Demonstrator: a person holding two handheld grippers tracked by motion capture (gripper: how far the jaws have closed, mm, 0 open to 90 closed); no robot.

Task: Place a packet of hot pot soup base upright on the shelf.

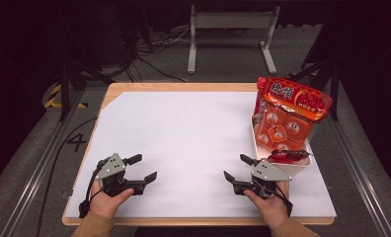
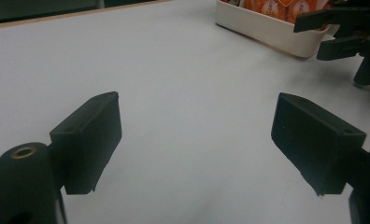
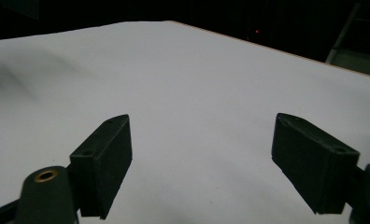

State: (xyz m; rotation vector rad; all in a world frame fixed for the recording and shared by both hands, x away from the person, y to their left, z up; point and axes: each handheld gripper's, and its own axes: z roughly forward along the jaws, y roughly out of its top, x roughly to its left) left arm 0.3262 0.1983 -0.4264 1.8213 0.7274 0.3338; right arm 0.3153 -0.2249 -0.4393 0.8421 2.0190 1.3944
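Observation:
My left gripper (image 1: pixel 143 167) rests near the table's front left, held by a hand, its jaws wide open over bare white surface (image 2: pixel 192 121). My right gripper (image 1: pixel 237 168) sits at the front right, also open with nothing between its jaws (image 3: pixel 199 140). Just behind the right gripper stands a white tray (image 1: pixel 302 162) holding a red and orange snack bag (image 1: pixel 290 111) that leans upright, with a small red packet (image 1: pixel 287 155) at the tray's front. In the left gripper view the tray (image 2: pixel 267 30) and the right gripper (image 2: pixel 342 32) appear at the top right.
A white sheet (image 1: pixel 193 143) covers the wooden table (image 1: pixel 183 87). Beyond the far edge are a grey metal stand (image 1: pixel 230 34), cables on the floor and dark stands at both sides.

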